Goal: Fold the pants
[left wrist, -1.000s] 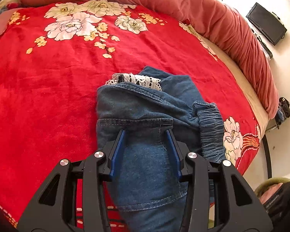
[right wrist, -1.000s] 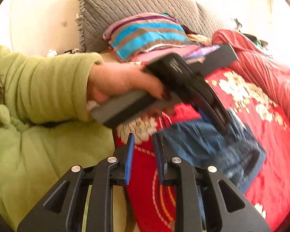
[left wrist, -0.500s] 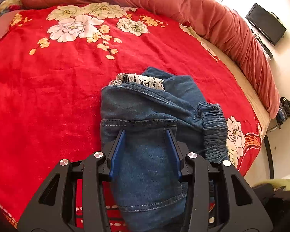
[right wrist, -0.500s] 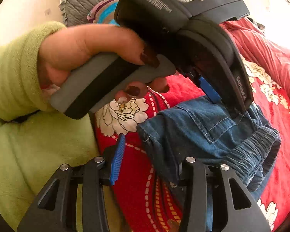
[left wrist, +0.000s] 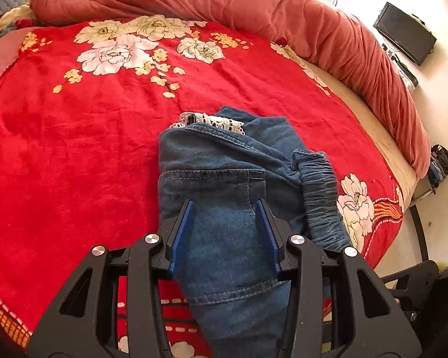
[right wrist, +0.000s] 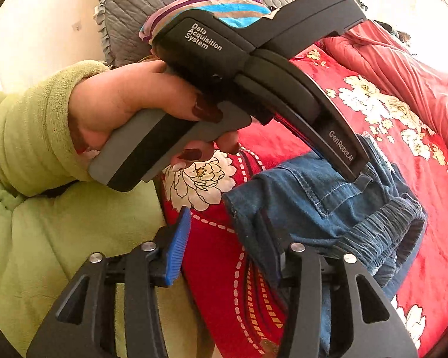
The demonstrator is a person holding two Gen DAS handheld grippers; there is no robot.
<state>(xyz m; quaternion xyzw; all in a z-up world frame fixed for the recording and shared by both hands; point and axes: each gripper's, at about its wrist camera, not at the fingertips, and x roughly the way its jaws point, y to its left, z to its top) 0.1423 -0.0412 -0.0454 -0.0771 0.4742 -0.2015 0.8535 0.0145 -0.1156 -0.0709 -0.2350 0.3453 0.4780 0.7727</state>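
Folded blue denim pants lie on a red flowered blanket, with an elastic waistband on the right and white lace at the far end. My left gripper points down onto the pants. Its jaws stand part-way apart and denim fills the gap between the blue pads. In the right wrist view a hand holds that left gripper with its tip on the pants. My right gripper is at the pants' near edge, jaws opening. The denim corner covers its right finger; the left pad is over the blanket.
A rolled pink quilt rings the far and right sides of the bed. A grey pillow and a striped one lie at the head. A green fleece sleeve fills the left. A black screen stands off the bed.
The right gripper's jaws have spread wide and come down to the pants' near edge, where the denim corner now overlaps one finger. The left gripper has stayed on the pants.
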